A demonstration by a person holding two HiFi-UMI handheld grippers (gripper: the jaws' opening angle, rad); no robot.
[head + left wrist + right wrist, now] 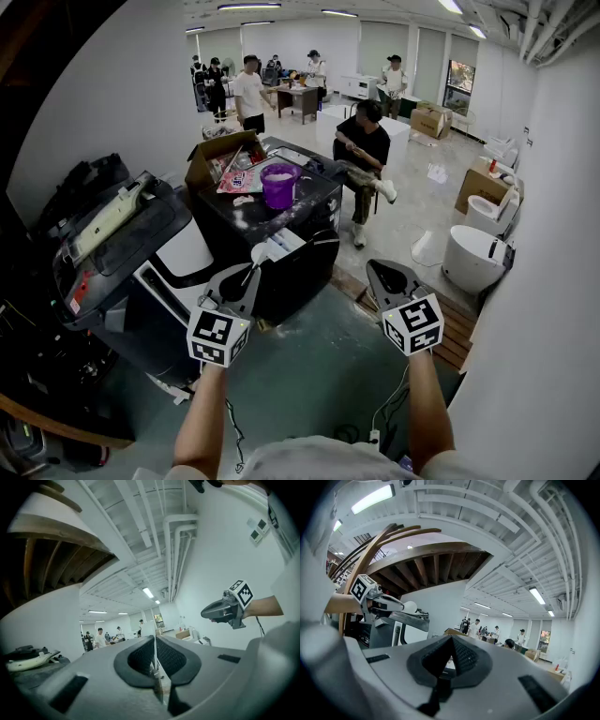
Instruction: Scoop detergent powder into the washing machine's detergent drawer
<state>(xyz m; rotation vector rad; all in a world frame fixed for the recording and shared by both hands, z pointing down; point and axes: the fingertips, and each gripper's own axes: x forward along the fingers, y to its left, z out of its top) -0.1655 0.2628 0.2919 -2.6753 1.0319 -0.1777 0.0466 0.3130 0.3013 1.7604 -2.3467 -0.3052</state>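
My left gripper (242,277) is shut on the thin handle of a white scoop (260,252), whose bowl hangs just above the open detergent drawer (284,244) of the black washing machine (309,253). In the left gripper view the handle (154,654) stands edge-on between the closed jaws of the left gripper (155,641). A purple tub of white powder (279,184) stands on the machine's top. My right gripper (383,269) hovers right of the machine, shut and empty; its jaws meet in the right gripper view (451,641). There the left gripper (386,605) and the scoop bowl (410,606) show at the left.
An open cardboard box (217,155) and a detergent bag (246,179) lie behind the tub. A second machine with a raised dark lid (122,234) stands at the left. A seated person (366,155) is just beyond the washer; white tubs (473,255) at the right.
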